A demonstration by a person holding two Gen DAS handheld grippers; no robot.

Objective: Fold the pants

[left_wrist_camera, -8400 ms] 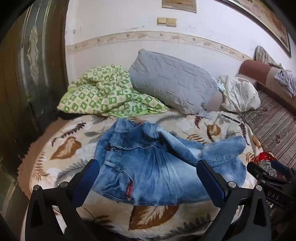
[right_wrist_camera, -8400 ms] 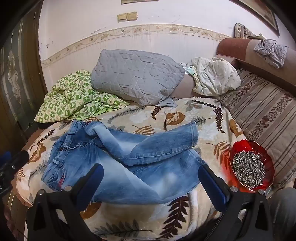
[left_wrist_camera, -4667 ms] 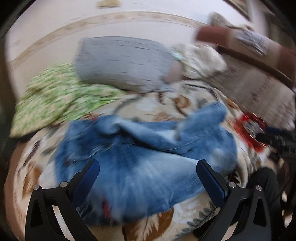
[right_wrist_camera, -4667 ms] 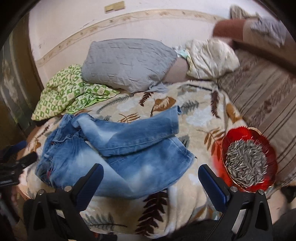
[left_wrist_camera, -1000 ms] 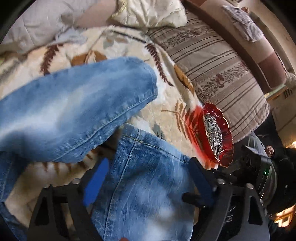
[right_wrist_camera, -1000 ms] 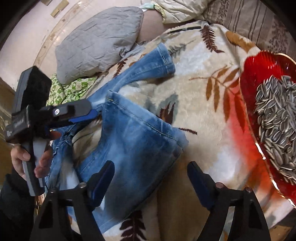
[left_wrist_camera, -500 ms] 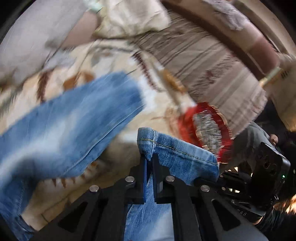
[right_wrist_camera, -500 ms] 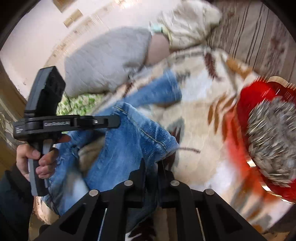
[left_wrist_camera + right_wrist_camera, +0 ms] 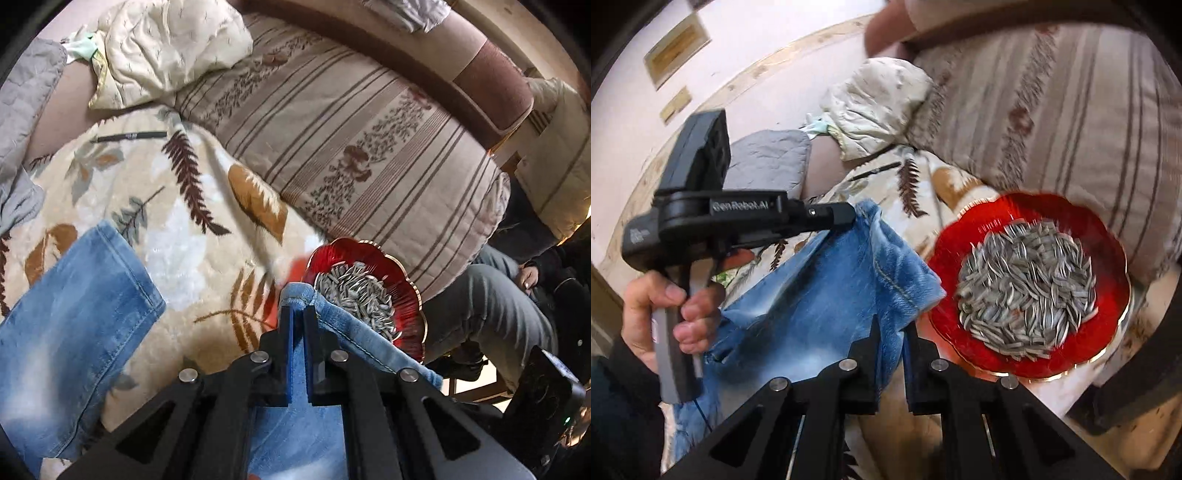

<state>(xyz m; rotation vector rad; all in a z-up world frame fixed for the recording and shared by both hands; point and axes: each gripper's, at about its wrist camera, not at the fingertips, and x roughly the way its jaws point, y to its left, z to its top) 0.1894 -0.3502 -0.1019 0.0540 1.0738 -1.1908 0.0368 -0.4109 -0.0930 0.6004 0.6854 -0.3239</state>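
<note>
1. Leaf-print blanket [image 9: 192, 236] covers the bed.
2. Blue jeans [image 9: 820, 295] lie across it, one cuff lifted.
3. Left gripper [image 9: 298, 314] and right gripper [image 9: 891, 328] each pinch that cuff.
4. Red seed dish [image 9: 1108, 258] sits at 3 o'clock.

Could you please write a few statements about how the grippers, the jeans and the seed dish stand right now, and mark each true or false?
1. The left gripper is shut on the hem of the faded blue denim jeans. True.
2. The right gripper is open and holds nothing. False: it is shut on the same leg's hem.
3. The scalloped red glass dish is empty. False: it holds striped sunflower seeds.
4. The other jeans leg lies on the cream leaf-print blanket. True.
5. A black pen lies inside the dish. False: it lies on the blanket.
</note>
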